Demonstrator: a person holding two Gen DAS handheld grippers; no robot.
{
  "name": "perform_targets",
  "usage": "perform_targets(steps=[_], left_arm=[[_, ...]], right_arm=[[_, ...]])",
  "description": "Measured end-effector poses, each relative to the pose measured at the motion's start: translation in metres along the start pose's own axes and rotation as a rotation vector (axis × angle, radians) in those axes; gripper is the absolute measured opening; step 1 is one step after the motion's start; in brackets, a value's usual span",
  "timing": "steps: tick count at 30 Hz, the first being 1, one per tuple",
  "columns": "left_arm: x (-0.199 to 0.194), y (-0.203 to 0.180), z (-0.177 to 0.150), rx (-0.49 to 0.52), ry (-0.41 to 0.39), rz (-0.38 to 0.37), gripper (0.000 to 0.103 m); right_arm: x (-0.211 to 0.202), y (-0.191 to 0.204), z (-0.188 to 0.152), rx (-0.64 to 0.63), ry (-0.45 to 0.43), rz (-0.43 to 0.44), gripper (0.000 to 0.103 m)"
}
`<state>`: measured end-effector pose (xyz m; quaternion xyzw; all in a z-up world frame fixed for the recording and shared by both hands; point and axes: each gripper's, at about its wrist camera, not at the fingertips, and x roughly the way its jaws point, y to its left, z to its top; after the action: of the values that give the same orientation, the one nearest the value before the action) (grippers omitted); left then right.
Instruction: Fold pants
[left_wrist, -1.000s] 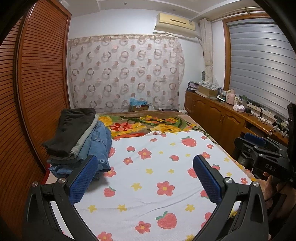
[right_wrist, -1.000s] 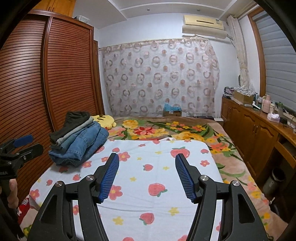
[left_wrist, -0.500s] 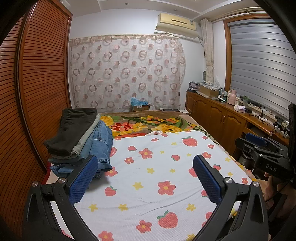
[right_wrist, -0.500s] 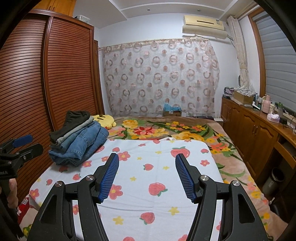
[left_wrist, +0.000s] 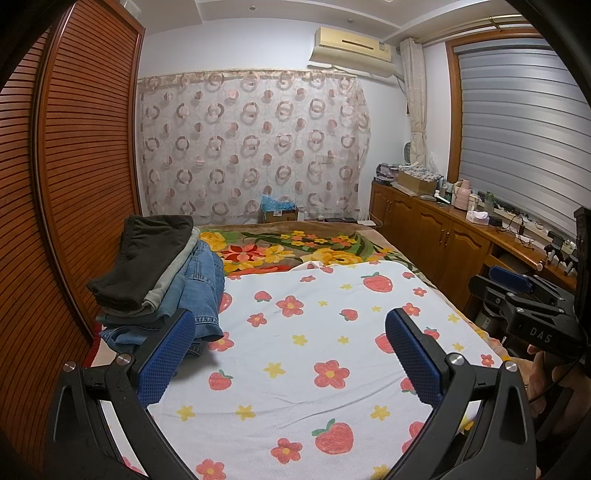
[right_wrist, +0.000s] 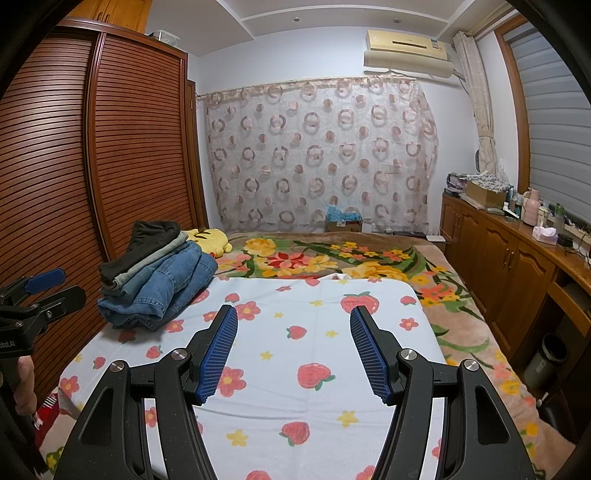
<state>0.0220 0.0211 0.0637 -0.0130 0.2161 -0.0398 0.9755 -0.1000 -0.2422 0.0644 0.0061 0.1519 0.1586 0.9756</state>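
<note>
Left wrist view is drifting only slightly from a second ago: the left gripper (left_wrist: 290, 354) and right gripper (right_wrist: 293, 350) are hovering with jaws spread, gripping nothing. The stack of pants (right_wrist: 159, 280) is lying folded at the far left of the strawberry sheet (left_wrist: 314, 332), as before, fitting either more folding or a finished pile.

A yellow plush toy (right_wrist: 207, 238) lies beside the louvred wardrobe (right_wrist: 140, 155).

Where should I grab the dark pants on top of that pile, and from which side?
Take the dark pants at the near folded end, which overhangs the jeans slightly toward you. Come in with the left gripper, fingers open, from the front: the wardrobe stands close behind the pile.
</note>
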Motion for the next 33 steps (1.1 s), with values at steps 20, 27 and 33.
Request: perform_targets(steps=[20,27,33], left_arm=[[-0.0007,-0.0002,-0.0002,0.0,-0.006,0.0,0.103],[-0.0008,-0.0001,-0.0006,0.0,-0.007,-0.002,0.103],[-0.0008,0.0001,-0.0012,-0.001,-0.008,-0.002,0.103]], right_arm=[[-0.005,0.0021,-0.0018,-0.017,-0.019,-0.005,0.066],[-0.0066,0.0016,-0.0015,-0.016,-0.022,0.001,0.066],[-0.0087,0.0012,-0.0032,-0.015,-0.026,0.004,0.066]])
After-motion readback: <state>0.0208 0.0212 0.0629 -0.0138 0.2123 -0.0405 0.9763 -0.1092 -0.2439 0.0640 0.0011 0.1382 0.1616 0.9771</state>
